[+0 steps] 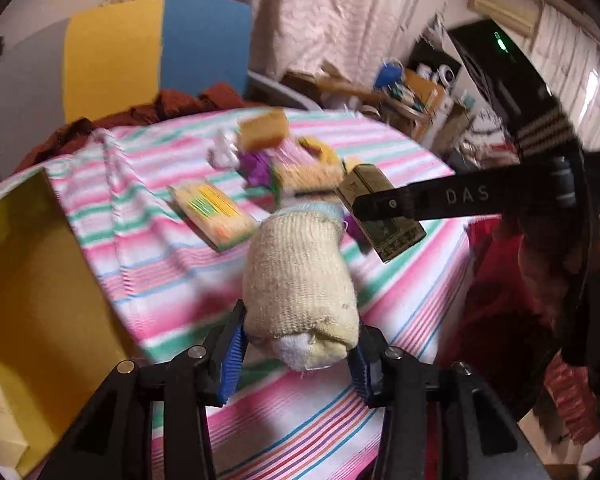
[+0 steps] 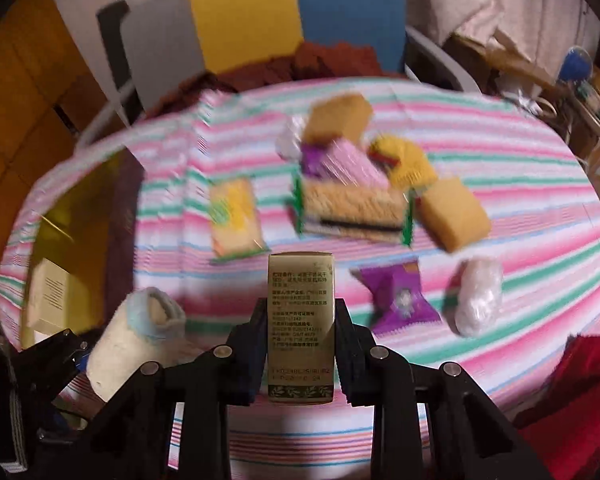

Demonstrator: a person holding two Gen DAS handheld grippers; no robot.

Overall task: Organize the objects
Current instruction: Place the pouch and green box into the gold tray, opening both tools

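We hold two things above the stripy cloth (image 2: 500,184).
Our left gripper (image 1: 300,354) squeezes a rolled sock (image 1: 300,292); our right gripper (image 2: 300,344) pinches a small tan box (image 2: 301,320).

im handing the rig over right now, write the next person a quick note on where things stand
Left gripper: shut on the rolled cream sock, held above the striped cloth.
Right gripper: shut on the small olive box, also lifted.
Yellow bin sits at the table's left edge with one pale box inside.
Done: two items picked up.
Left: put both away, probably in the bin, then clear the snack packets, purple packet and white wrapped bundle on the cloth.
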